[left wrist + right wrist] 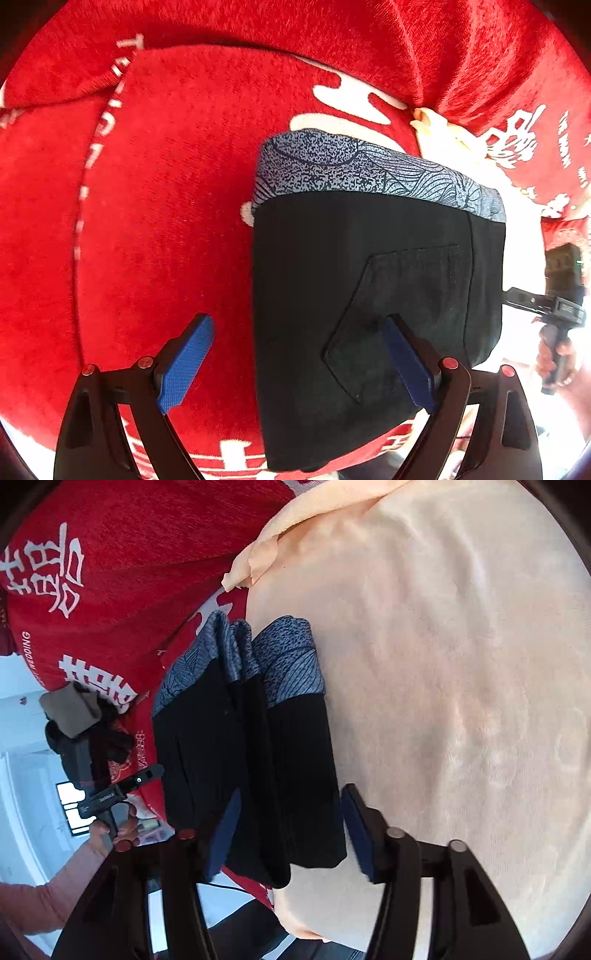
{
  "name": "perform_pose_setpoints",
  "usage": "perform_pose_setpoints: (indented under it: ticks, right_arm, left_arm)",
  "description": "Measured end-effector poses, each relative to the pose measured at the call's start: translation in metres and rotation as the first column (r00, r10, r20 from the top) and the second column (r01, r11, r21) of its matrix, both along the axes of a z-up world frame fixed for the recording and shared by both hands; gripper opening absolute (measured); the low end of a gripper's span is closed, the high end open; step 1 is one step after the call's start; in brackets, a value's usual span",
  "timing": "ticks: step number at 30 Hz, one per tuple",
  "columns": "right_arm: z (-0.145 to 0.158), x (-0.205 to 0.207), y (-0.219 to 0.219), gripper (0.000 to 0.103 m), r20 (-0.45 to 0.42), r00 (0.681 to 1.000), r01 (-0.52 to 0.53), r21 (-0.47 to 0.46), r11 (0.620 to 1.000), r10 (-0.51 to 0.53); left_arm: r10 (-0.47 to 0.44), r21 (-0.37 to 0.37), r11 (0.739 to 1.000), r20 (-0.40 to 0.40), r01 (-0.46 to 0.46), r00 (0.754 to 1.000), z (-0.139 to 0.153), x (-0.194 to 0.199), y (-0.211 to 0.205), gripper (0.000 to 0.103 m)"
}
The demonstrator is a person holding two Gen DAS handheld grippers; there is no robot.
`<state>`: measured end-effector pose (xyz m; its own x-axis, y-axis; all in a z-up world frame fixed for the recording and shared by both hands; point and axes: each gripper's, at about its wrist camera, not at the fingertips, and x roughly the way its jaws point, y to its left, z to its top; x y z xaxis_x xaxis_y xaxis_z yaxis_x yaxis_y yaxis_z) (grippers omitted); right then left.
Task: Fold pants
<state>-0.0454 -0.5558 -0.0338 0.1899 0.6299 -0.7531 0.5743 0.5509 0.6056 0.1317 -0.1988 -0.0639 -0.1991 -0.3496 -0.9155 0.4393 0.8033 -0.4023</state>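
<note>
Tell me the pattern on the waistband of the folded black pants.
Grey-blue waistband with dark speckles and fine curved line work; clearest in the left wrist view.

The folded pants (369, 295) lie on the blanket (147, 221), their far edge near the towel (461, 664) — the towel spreads beside them over the blanket. Both grippers hang above the pants' near end, jaws apart.

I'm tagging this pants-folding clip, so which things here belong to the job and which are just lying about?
Job: black pants with grey patterned waistband, folded; left gripper, open; right gripper, open.

Lying about: red blanket with white lettering; peach blanket; grey and black clothes pile.
</note>
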Motion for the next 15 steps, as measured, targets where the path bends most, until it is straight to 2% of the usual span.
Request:
perform_pose_setpoints:
  ticks: [3,7,11,15]
  right_arm:
    - [-0.012,0.005,-0.004,0.069,0.031,1.000,-0.004,0.057,0.998,0.002]
    - [-0.027,0.018,-0.001,0.070,0.054,0.998,-0.045,0.121,0.992,0.039]
    - [-0.040,0.035,0.011,0.071,0.064,0.994,-0.102,0.146,0.984,0.094]
    - [-0.044,0.036,0.010,0.067,0.042,0.998,-0.063,0.168,0.984,0.057]
  left_arm:
    - [-0.002,-0.042,0.999,-0.056,0.000,0.998,-0.013,0.004,-0.003,0.093]
    - [-0.014,-0.083,0.997,-0.075,0.008,0.997,-0.023,0.008,-0.015,0.093]
    - [-0.031,-0.087,0.996,-0.038,0.028,0.999,-0.027,0.005,-0.027,0.101]
    - [-0.023,-0.068,0.997,0.012,0.024,1.000,-0.025,0.000,-0.034,0.102]
